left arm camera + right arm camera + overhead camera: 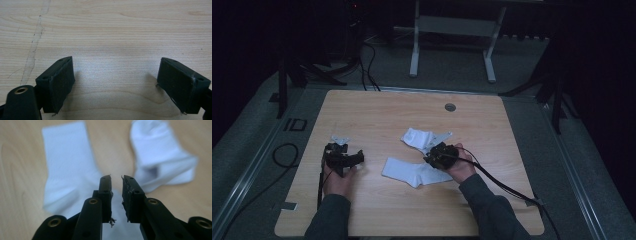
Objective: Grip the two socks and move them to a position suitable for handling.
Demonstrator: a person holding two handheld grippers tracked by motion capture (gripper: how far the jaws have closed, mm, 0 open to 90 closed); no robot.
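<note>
Two white socks are lying on a wooden table [377, 107]. The right gripper [116, 178] is being held above them, its fingers [105, 192] parted by a narrow gap with nothing caught between. The flat sock [67, 167] is seen beyond and to the left of those fingertips, running beneath them; the crumpled sock [162, 160] is lying beyond and to the right. The left gripper [116, 75] is being rested well apart from both socks, its fingers [61, 82] spread wide over bare wood.
</note>
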